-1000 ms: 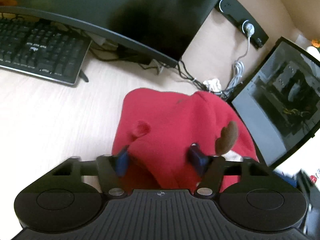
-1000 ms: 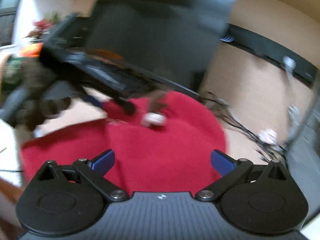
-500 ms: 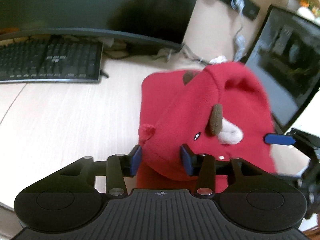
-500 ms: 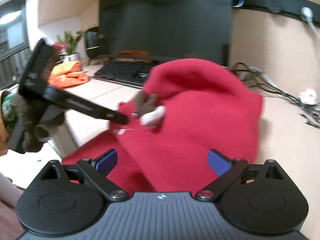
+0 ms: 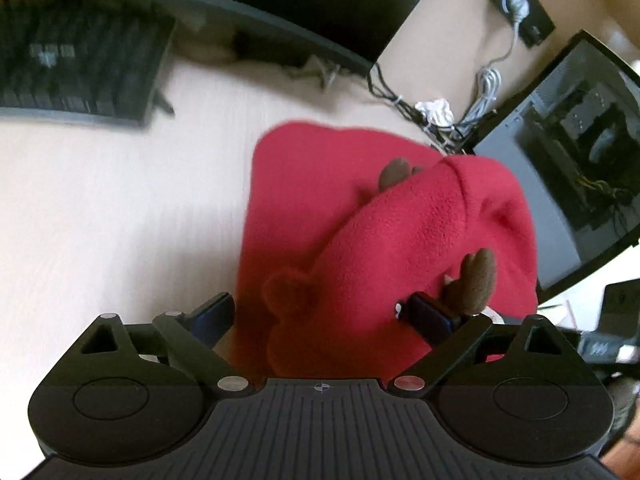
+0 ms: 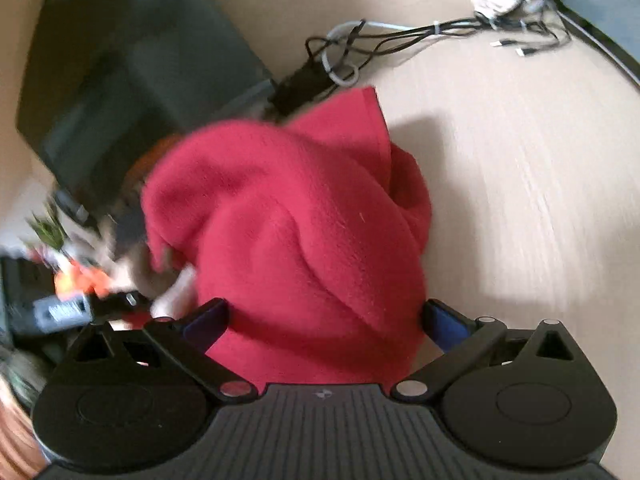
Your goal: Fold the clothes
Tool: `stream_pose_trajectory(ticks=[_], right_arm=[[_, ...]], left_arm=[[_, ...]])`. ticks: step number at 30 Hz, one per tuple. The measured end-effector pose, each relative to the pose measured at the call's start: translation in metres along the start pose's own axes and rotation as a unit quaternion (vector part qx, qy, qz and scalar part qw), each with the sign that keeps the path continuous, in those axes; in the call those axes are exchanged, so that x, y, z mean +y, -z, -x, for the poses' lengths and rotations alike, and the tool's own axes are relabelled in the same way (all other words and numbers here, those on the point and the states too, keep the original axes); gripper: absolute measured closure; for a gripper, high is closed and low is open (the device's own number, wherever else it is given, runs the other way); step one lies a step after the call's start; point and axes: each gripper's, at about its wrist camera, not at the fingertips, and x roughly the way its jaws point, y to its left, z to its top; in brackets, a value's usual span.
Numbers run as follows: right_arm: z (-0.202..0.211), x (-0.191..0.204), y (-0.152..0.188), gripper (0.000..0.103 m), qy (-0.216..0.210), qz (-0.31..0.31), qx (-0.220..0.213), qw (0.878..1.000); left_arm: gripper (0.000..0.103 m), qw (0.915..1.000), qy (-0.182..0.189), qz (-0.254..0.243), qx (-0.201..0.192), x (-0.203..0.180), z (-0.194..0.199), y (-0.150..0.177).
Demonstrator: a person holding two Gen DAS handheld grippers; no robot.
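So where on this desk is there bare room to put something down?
Bare desk lies between the keyboard and the red fleece garment; more lies right of the fleece in the right wrist view. Crowded: the cables beside the computer case.

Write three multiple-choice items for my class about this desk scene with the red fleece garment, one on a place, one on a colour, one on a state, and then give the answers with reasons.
1. Where does the red fleece garment lie?
A. on the pale desk
B. on the keyboard
C. inside the computer case

2. What colour are the antler-shaped pieces on the garment?
A. white
B. brown
C. green

3. How do the left tongs stand?
A. shut on the garment
B. open, with fleece between the pads
C. shut on a cable

Answers:
1 A: the garment rests on the pale desk, with the keyboard off to the side and the computer case beside it.
2 B: the antler-shaped pieces are brown.
3 B: the left tongs have just been opening, and their pads stand wide on either side of the fleece.
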Motion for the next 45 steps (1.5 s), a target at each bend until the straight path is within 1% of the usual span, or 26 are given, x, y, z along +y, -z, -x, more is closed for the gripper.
stream_pose_trajectory(ticks=[2, 5, 6, 8, 9, 11, 12, 15, 17, 19, 21, 22, 24, 25, 27, 30, 31, 32, 34, 36, 38, 40, 41, 42, 43, 45], right_arm=[[-0.011, -0.012, -0.004, 0.000, -0.037, -0.018, 0.007, 0.999], [-0.027, -0.036, -0.015, 0.000, -0.113, -0.058, 0.026, 0.992], [-0.030, -0.039, -0.015, 0.000, -0.128, -0.065, 0.027, 0.989], [-0.029, -0.031, -0.012, 0.000, -0.149, -0.062, 0.026, 0.987], [-0.026, -0.020, -0.006, 0.000, -0.159, -0.045, 0.020, 0.986], [-0.021, 0.001, -0.007, 0.000, -0.187, -0.015, 0.013, 0.982], [-0.019, 0.012, -0.010, 0.000, -0.206, 0.000, 0.009, 0.979], [-0.025, 0.053, -0.024, 0.000, -0.253, 0.049, -0.007, 0.966], [-0.039, 0.081, -0.035, 0.000, -0.272, 0.074, -0.011, 0.959], [-0.063, 0.106, -0.048, 0.000, -0.282, 0.086, -0.002, 0.955], [-0.092, 0.124, -0.059, 0.000, -0.278, 0.096, 0.012, 0.956], [-0.110, 0.131, -0.064, 0.000, -0.267, 0.101, 0.019, 0.958], [-0.140, 0.139, -0.071, 0.000, -0.227, 0.105, 0.035, 0.968], [-0.149, 0.141, -0.071, 0.000, -0.203, 0.105, 0.042, 0.973], [-0.148, 0.139, -0.067, 0.000, -0.172, 0.105, 0.038, 0.979], [-0.112, 0.132, -0.055, 0.000, -0.154, 0.124, 0.015, 0.980], [-0.095, 0.135, -0.046, 0.000, -0.139, 0.154, 0.004, 0.978], [-0.081, 0.141, -0.036, 0.000, -0.125, 0.193, -0.006, 0.973], [-0.053, 0.153, -0.015, 0.000, -0.096, 0.268, -0.027, 0.958], [-0.040, 0.163, 0.013, 0.000, -0.078, 0.340, -0.027, 0.937], [-0.045, 0.168, 0.046, 0.000, -0.056, 0.390, -0.007, 0.919], [-0.061, 0.164, 0.076, 0.000, -0.023, 0.416, 0.021, 0.909], [-0.063, 0.162, 0.083, 0.000, -0.015, 0.418, 0.030, 0.908], [-0.062, 0.159, 0.083, 0.000, -0.016, 0.410, 0.034, 0.911], [-0.060, 0.156, 0.082, 0.000, -0.016, 0.401, 0.038, 0.915], [-0.057, 0.150, 0.082, 0.000, -0.018, 0.384, 0.046, 0.922]], left_arm=[[0.003, 0.9995, 0.014, 0.029, -0.004, 0.008, -0.008, 0.003], [0.004, 0.9970, 0.035, 0.062, -0.031, 0.010, -0.009, 0.013], [0.004, 0.9963, 0.037, 0.065, -0.043, 0.008, -0.006, 0.018], [0.008, 0.9940, 0.054, 0.069, -0.066, 0.006, 0.010, 0.024], [0.013, 0.9919, 0.065, 0.076, -0.078, 0.007, 0.021, 0.027], [0.014, 0.9877, 0.075, 0.090, -0.105, 0.014, 0.046, 0.030], [0.014, 0.9859, 0.073, 0.090, -0.120, 0.017, 0.059, 0.029], [0.014, 0.9805, 0.049, 0.070, -0.177, 0.024, 0.100, 0.021], [0.013, 0.9759, 0.024, 0.048, -0.212, 0.036, 0.121, 0.011], [0.012, 0.9721, -0.005, 0.039, -0.231, 0.054, 0.130, 0.001], [0.011, 0.9701, -0.028, 0.050, -0.236, 0.078, 0.123, -0.008], [0.011, 0.9703, -0.041, 0.060, -0.231, 0.091, 0.117, -0.012], [0.011, 0.9717, -0.068, 0.079, -0.212, 0.116, 0.102, -0.016], [0.012, 0.9713, -0.074, 0.084, -0.210, 0.123, 0.101, -0.015], [0.010, 0.9686, -0.066, 0.087, -0.223, 0.126, 0.111, -0.008], [0.009, 0.9624, -0.066, 0.070, -0.254, 0.115, 0.139, 0.009], [0.009, 0.9605, -0.065, 0.059, -0.264, 0.105, 0.146, 0.011], [0.009, 0.9591, -0.059, 0.047, -0.273, 0.096, 0.152, 0.011], [0.008, 0.9576, -0.047, 0.022, -0.284, 0.078, 0.158, 0.011], [0.007, 0.9624, -0.035, 0.001, -0.269, 0.062, 0.143, 0.006], [0.007, 0.9684, -0.032, -0.013, -0.247, 0.050, 0.123, 0.000], [0.007, 0.9753, -0.061, -0.012, -0.212, 0.050, 0.092, 0.002], [0.007, 0.9774, -0.077, -0.012, -0.197, 0.050, 0.077, 0.005], [0.007, 0.9775, -0.090, -0.016, -0.190, 0.049, 0.067, 0.008], [0.006, 0.9761, -0.099, -0.022, -0.193, 0.045, 0.064, 0.013], [0.006, 0.9781, -0.090, -0.018, -0.187, 0.042, 0.066, 0.018]])
